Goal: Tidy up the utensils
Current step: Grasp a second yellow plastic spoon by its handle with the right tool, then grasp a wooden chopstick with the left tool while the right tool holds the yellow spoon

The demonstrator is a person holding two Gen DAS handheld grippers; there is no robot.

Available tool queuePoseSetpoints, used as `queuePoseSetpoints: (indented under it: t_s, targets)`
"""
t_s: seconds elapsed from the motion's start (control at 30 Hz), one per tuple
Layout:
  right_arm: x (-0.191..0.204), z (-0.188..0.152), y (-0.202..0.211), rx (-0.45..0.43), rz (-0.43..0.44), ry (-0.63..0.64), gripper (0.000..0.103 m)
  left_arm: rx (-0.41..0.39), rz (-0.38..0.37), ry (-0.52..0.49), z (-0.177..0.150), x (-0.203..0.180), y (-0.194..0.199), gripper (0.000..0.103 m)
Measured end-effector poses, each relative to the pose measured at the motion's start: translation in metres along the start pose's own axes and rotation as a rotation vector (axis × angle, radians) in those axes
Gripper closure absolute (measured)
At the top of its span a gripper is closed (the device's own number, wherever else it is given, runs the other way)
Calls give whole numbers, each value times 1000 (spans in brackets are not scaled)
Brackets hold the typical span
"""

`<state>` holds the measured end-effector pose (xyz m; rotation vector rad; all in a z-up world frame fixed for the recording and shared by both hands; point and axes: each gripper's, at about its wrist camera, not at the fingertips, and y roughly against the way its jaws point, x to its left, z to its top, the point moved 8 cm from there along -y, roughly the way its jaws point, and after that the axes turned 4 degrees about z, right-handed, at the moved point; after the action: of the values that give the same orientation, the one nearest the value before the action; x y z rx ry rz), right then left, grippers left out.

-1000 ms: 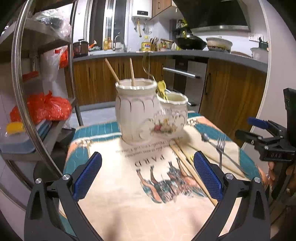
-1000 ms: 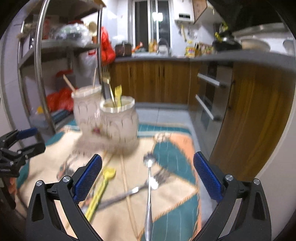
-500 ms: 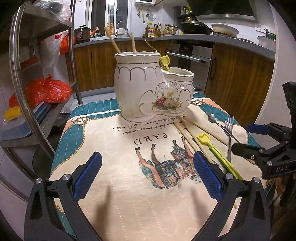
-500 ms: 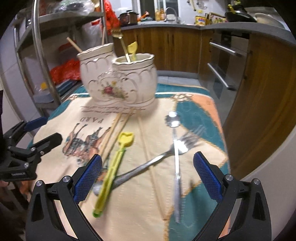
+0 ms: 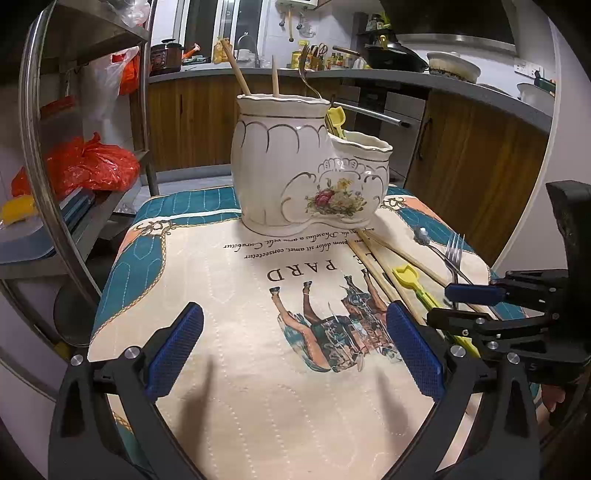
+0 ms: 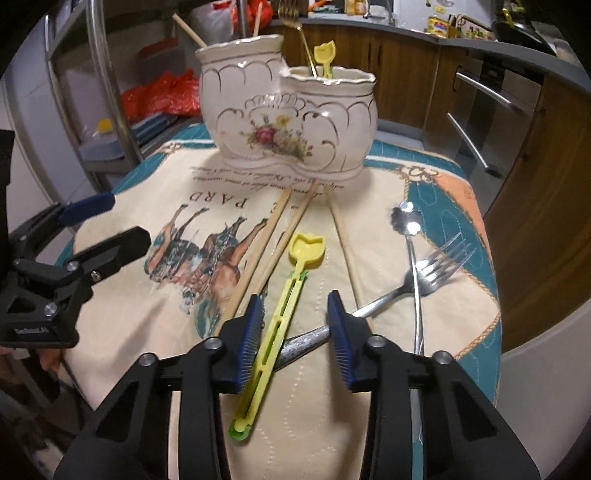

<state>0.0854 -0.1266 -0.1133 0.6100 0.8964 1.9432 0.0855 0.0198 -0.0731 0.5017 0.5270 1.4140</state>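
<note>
Utensils lie loose on a printed cloth (image 6: 155,325) that covers the small table, and some already stand in a white ceramic holder (image 6: 288,122) at the far side of it. The holder has two joined pots: the taller holds two wooden chopsticks (image 5: 236,68), the lower holds a gold fork (image 6: 295,26) and a yellow plastic scoop (image 6: 325,55). On the cloth in front of it lie three more chopsticks (image 6: 258,254), a steel fork (image 6: 413,280), a steel spoon (image 6: 412,254) crossing the fork's neck, and a yellow plastic tool (image 6: 284,317) with a scoop-shaped head.

The right gripper (image 6: 295,336) points down at the cloth, its jaws having just been closing to a narrow gap. The yellow tool's slotted handle and the fork's handle both pass between the blue pads (image 6: 341,339); the left pad seems just beside the yellow handle, but whether either pad presses on anything cannot be told.

The left gripper (image 5: 291,347) hangs over the bare middle of the cloth with its jaws wide and nothing between them.

The cloth reads "PARD" in large letters above a picture of horses; the small script lines are not legible.
</note>
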Motion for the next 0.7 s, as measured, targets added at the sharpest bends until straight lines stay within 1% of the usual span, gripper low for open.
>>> queuePoseSetpoints:
  t_s: [0.07, 0.13, 0.3, 0.37, 0.43, 0.53, 0.6, 0.7]
  targets:
    - [-1, 1, -3, 11, 0, -4, 74, 0, 2, -4, 0, -1, 0, 5]
    - [-2, 2, -5, 18, 5, -9, 77, 0, 3, -8, 0, -1, 0, 5]
    - [-3, 10, -12, 26, 23, -26, 78, 2, 6, -28, 1, -7, 0, 5]
    - [-6, 12, -13, 23, 30, -33, 90, 14, 7, -41, 1, -12, 0, 5]
    - [-8, 12, -12, 15, 41, -35, 92, 33, 3, -50, 2, -16, 0, 5]
    - [-10, 12, -4, -13, 68, -50, 92, 77, -5, -41, 3, -24, -3, 5]
    - [-14, 13, 5, -46, 74, -52, 92, 113, -5, -29, 2, -29, -8, 5]
    - [-21, 13, 19, -93, 85, -63, 92, 171, 5, -44, -1, -42, -16, 6]
